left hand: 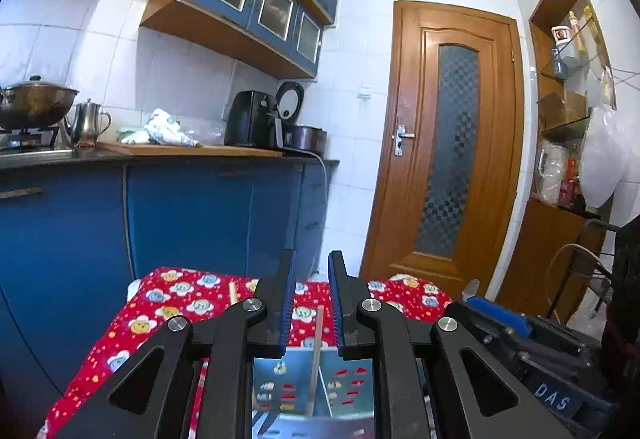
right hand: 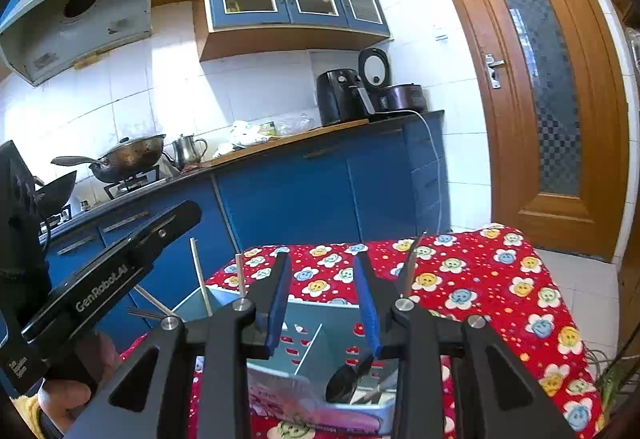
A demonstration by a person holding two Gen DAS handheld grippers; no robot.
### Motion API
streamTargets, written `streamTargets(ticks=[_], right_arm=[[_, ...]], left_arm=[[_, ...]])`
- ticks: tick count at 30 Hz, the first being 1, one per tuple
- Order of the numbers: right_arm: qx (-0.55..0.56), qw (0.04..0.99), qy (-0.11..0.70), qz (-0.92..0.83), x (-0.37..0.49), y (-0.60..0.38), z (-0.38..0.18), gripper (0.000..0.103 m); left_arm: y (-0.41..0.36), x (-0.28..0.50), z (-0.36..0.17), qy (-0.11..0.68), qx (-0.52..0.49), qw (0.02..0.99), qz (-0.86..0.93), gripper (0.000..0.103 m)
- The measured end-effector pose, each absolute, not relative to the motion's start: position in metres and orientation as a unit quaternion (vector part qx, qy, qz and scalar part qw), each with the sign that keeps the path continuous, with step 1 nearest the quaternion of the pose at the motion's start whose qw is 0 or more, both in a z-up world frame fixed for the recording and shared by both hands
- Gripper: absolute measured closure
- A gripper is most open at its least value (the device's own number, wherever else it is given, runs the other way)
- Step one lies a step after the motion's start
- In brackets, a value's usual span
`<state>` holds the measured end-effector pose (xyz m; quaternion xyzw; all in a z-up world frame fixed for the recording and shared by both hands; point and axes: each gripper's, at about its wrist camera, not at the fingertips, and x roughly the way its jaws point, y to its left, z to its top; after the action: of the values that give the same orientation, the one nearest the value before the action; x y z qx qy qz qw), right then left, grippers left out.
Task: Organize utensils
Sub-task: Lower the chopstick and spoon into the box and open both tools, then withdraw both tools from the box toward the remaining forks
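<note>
Starting at the left, the left gripper (left hand: 311, 303) is hovering with its blue-padded fingers (left hand: 289, 303) parted and nothing between them, above the pale blue plastic utensil caddy (right hand: 308, 315) printed with small red shapes, which is sitting on the red flower-patterned tablecloth (right hand: 480, 279). Thin pale wooden chopsticks (right hand: 201, 275) are leaning up out of the caddy's left side, and from the left wrist view one stick is rising right in line with the gap between the fingers; drop carelessly here and a finger is likely knocking it over or tipping the caddy.

Moving right, the right gripper (right hand: 324, 299) is also hanging spread apart and unloaded over the caddy's middle divider. Below it, a dark rounded spoon (right hand: 347, 379) is lying in the right compartment, crossed with another metal handle. Farther right, a slim dark-handled utensil (right hand: 410, 267) is standing tilted beside the right finger, close enough to snag. With both grippers crowding one caddy, a collision looks like the real worry.
</note>
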<state>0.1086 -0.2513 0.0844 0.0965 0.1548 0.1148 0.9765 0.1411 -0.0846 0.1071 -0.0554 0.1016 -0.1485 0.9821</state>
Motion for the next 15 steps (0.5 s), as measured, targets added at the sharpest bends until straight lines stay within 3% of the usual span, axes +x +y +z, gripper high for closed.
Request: streamTargets(ticks=[12, 15], right_arm=[[0.099, 0.975, 0.176, 0.097, 0.059, -0.249, 0.099, 0.06], [0.108, 0.974, 0.179, 0.092, 0.042, -0.25, 0.1, 0.058]], left_arm=[[-0.065, 0.097, 0.119, 0.135, -0.041, 0.978, -0.154, 0.086], [-0.061, 0.084, 0.119, 0.146, -0.036, 0.976, -0.156, 0.074]])
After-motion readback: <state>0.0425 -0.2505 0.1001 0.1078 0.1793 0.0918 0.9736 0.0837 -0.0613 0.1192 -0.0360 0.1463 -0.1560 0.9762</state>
